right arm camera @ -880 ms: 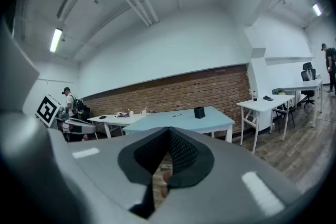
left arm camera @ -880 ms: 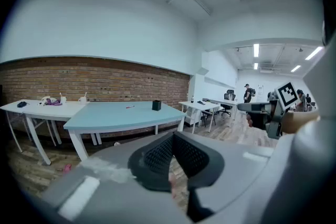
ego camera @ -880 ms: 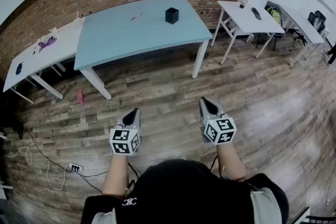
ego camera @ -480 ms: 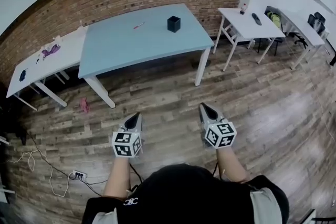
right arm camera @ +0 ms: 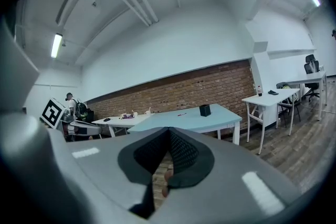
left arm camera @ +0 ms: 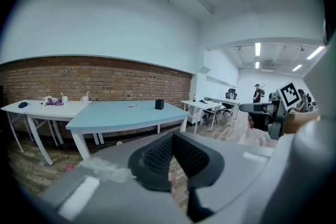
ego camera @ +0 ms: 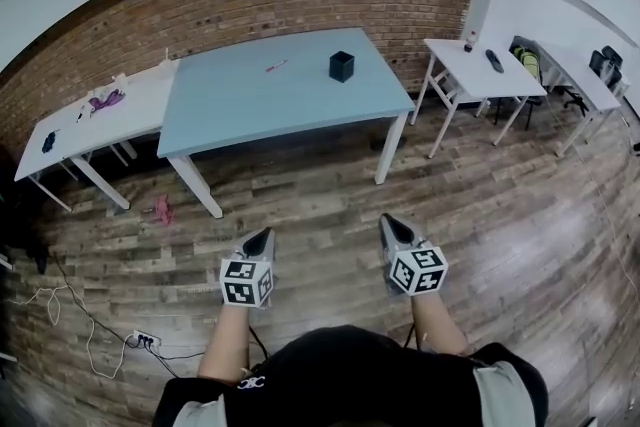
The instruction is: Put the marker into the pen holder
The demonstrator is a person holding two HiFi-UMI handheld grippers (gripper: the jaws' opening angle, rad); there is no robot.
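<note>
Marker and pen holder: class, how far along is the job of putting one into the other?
Done: nothing yet; the marker lies on the blue table, apart from the pen holder. In hand: nothing; the left gripper and right gripper are both shut and empty, over the floor short of the table. To do: approach, pick up the marker, drop it in.

We see the marker, a slim pink-red stick, lying flat on the light blue counter. Well apart to its right, the black, open-topped pen holder stands upright.
</note>
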